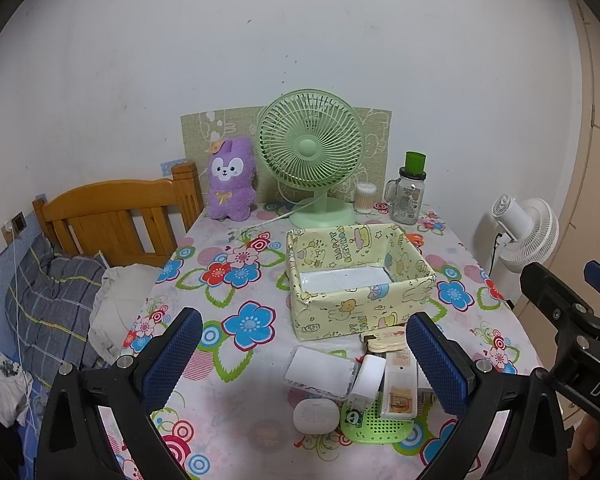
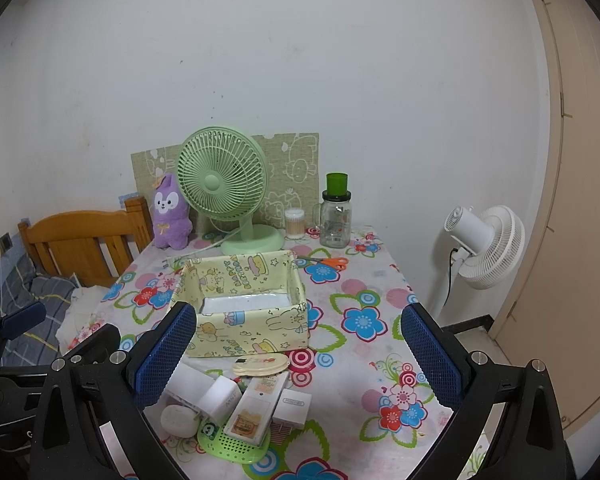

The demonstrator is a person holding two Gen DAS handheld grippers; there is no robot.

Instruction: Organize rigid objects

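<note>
White wall backs a table [image 1: 228,392] covered in a floral cloth, with a wooden bed headboard [image 1: 116,216] off at about nine o'clock and a white standing fan [image 2: 484,248] on the floor at three o'clock. At the table's far edge, near twelve o'clock, stand a purple plush rabbit [image 1: 232,180], a green desk fan [image 1: 312,152], a tub of cotton swabs [image 1: 365,197] and a glass jar with a green lid [image 1: 408,196]. Orange-handled scissors [image 2: 330,262] lie just in front of the jar.

Mid-table sits an open yellow cartoon-print box [image 1: 356,312], its pale bottom bare in both views. Just in front of it, towards six o'clock, the small rigid objects lie clustered: a cream oval case [image 2: 262,364] nearest the box, a white rectangular box [image 1: 320,372], a white charger block [image 1: 366,380], a remote-like white device [image 2: 256,408] with an orange label, a small white labelled box [image 2: 294,406], a white rounded case [image 1: 315,416] and a green perforated disc with a panda face [image 1: 374,426] partly under the others.

The left gripper [image 1: 304,360] hovers above the near part of the table, its blue-padded fingers [image 1: 172,356] spread wide with nothing between them; the cluster shows through the gap. The right gripper [image 2: 296,356] is likewise wide apart and empty, at about three o'clock of the left one, the cluster showing by its left finger.
</note>
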